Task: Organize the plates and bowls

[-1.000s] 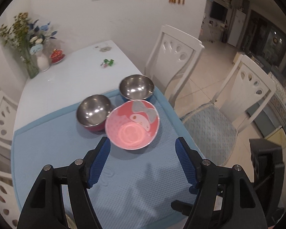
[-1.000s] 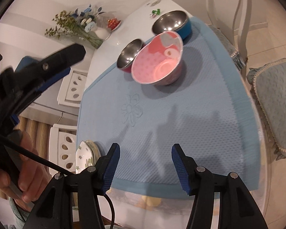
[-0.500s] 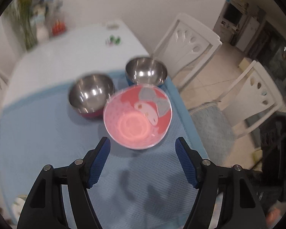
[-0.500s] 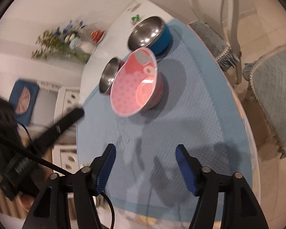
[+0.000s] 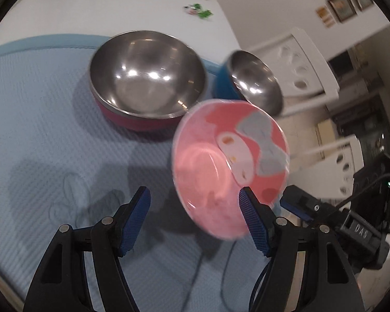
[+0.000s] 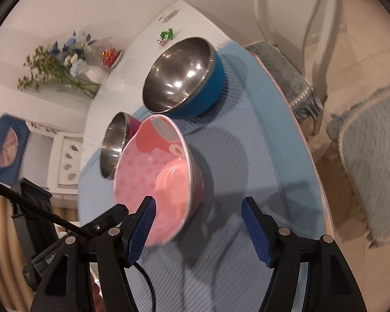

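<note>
A pink cartoon-print bowl [image 5: 231, 171] [image 6: 153, 179] sits on the blue mat [image 5: 39, 130] [image 6: 260, 156]. Behind it stand a steel bowl with a magenta outside [image 5: 145, 83] [image 6: 115, 148] and a steel bowl with a blue outside [image 5: 254, 78] [image 6: 179, 78]. My left gripper [image 5: 193, 193] is open just above the mat, its right finger in front of the pink bowl's near rim. My right gripper [image 6: 197, 202] comes in from the other side, its jaws still opening and pressing on nothing, with its left finger over the pink rim.
The mat covers the near part of a white table [image 5: 143, 5]. A small green item [image 5: 197, 10] [image 6: 166, 35], a vase of flowers [image 6: 65, 65] and a little red dish [image 6: 111, 54] lie farther back. White chairs with cushions [image 6: 364, 156] stand along the table's side.
Both grippers have dropped and closed in on the pink bowl, which now looks much larger. The left gripper has rolled. The right jaws have spread wider.
</note>
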The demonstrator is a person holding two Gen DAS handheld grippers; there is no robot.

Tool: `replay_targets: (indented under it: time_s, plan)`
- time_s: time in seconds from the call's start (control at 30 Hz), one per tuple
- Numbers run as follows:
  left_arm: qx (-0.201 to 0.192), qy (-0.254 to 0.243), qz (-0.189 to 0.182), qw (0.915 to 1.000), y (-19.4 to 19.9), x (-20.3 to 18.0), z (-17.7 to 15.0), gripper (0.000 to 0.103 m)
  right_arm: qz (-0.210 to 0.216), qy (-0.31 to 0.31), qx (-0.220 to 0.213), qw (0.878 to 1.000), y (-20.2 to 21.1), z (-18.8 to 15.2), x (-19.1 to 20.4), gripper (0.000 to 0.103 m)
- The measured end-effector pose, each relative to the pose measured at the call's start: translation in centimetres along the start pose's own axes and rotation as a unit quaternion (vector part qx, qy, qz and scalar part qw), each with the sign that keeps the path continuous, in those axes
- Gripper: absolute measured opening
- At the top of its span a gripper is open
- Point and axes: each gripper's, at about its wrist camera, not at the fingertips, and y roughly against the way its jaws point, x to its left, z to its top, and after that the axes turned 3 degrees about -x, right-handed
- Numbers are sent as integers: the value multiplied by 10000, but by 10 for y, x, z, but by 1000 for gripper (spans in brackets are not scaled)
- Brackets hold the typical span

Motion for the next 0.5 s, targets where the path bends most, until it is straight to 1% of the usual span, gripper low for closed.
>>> replay_targets:
  time_s: [0.1,0.2,0.23,0.3,0.33,0.37,0.4,0.47,0.5]
  plan:
    - [-76,126,58,9999,-9,8,8,67,-63,154,24,9999,-15,8,2,66]
    - [-26,133,38,9999,-21,9,10,60,-243,346,-12,9991,-27,14,4,66]
    - [-3,107,30,9999,-24,8,10,56,-263,388,-25,9989,-30,16,4,63]
    - [51,36,44,10000,-31,5,10,52,-284,460,-24,9985,-37,19,4,60]
    - [80,26,31,10000,-33,5,10,48,-286,477,-25,9984,-38,19,5,54]
    - [114,25,-2,9999,-36,5,10,41,-287,520,-25,9982,-40,21,6,48]
    - [142,26,-30,9999,-39,5,10,37,-325,612,-17,9976,-44,22,7,46]
    - [210,-18,-53,9998,-44,4,9,23,-398,702,-21,9967,-48,22,9,39]
    - [253,-103,5,9996,-46,3,8,21,-390,723,-7,9966,-50,22,9,35]
